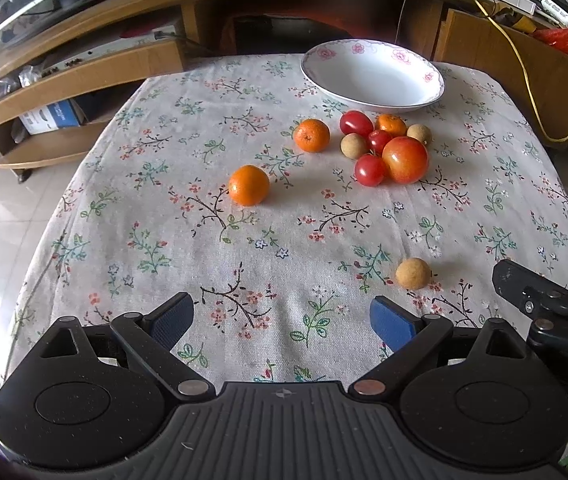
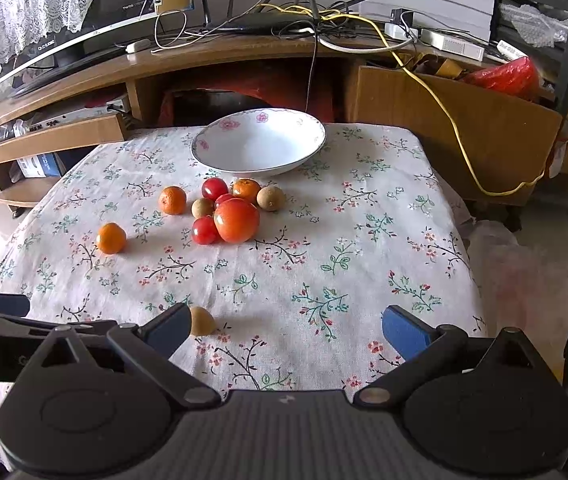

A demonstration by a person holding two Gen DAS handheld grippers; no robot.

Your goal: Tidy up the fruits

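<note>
While I hold both tools low over the near edge of the tabletop [image 1: 156, 240], my left gripper [image 1: 282, 320] stands wide with nothing between its fingers, and my right gripper [image 2: 286, 330] is just as wide and empty. 1 lone longan [image 1: 413, 273] lies near that edge, just beside the right gripper's left finger. Toward the far edge sits the white bowl [image 1: 372, 76], empty. Just in front of it cluster a large tomato [image 1: 405, 159], 3 small tomatoes, 2 longans and 1 orange; 2 more oranges [image 1: 249, 185] lie apart, toward the left edge.
</note>
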